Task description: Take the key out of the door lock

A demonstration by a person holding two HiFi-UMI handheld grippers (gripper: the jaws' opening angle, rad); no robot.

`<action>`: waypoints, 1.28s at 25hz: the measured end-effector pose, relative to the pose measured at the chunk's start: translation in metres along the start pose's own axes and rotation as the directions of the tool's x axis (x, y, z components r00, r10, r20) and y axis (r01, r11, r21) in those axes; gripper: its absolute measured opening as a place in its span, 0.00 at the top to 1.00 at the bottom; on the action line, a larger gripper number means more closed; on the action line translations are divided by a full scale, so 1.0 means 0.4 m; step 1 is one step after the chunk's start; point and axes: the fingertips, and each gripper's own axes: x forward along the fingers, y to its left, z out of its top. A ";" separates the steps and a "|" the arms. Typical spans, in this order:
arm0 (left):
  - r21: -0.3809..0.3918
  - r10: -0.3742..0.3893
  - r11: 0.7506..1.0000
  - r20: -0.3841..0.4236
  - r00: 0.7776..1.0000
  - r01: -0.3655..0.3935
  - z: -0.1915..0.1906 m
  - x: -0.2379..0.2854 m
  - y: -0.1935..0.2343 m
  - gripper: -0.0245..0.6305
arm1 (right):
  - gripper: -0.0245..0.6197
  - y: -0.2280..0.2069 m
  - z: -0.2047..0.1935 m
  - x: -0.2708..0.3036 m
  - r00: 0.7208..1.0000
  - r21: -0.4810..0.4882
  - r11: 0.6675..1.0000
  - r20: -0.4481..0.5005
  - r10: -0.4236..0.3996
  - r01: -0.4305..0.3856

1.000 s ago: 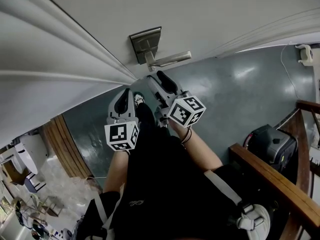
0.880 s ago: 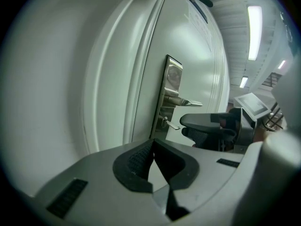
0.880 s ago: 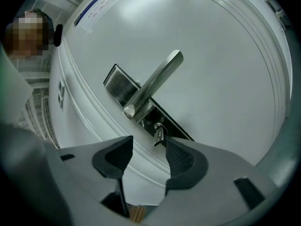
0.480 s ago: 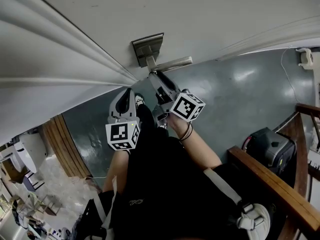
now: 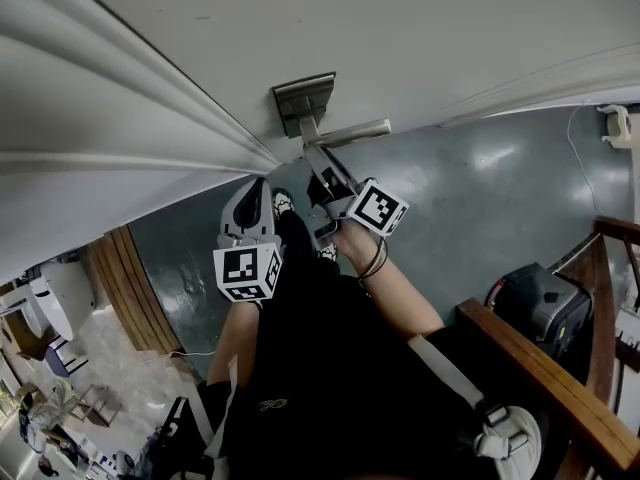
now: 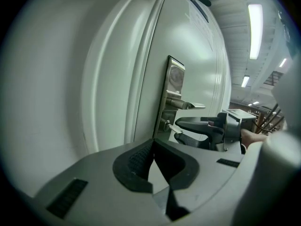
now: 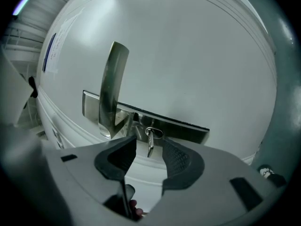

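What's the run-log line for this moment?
right gripper: jaws closing, small silver key between, no contact | key: in steel lock plate | left gripper: shut, empty

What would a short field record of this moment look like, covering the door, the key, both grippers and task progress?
Door: white door with a metal lever handle on a lock plate
Key: key sits in the lock below the handle
Right gripper: right gripper jaws closing, key between them, pads not yet on it
Left gripper: left gripper jaws together, empty, off the lock
Progress: key not yet out
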 end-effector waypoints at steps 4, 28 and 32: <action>-0.001 0.006 1.000 0.000 1.000 -0.006 -0.001 -0.001 0.006 0.93 | 0.71 -0.011 0.000 0.006 1.000 0.031 1.000 0.005 0.001 -0.001; -0.003 0.026 1.000 0.014 1.000 -0.026 0.010 -0.032 0.031 0.93 | 0.91 -0.027 -0.011 0.008 0.999 0.212 0.977 0.047 0.007 -0.016; -0.001 0.017 1.000 0.016 1.000 -0.017 0.012 -0.033 0.023 0.93 | 0.91 -0.022 -0.010 0.006 0.998 0.219 0.975 0.059 0.016 -0.028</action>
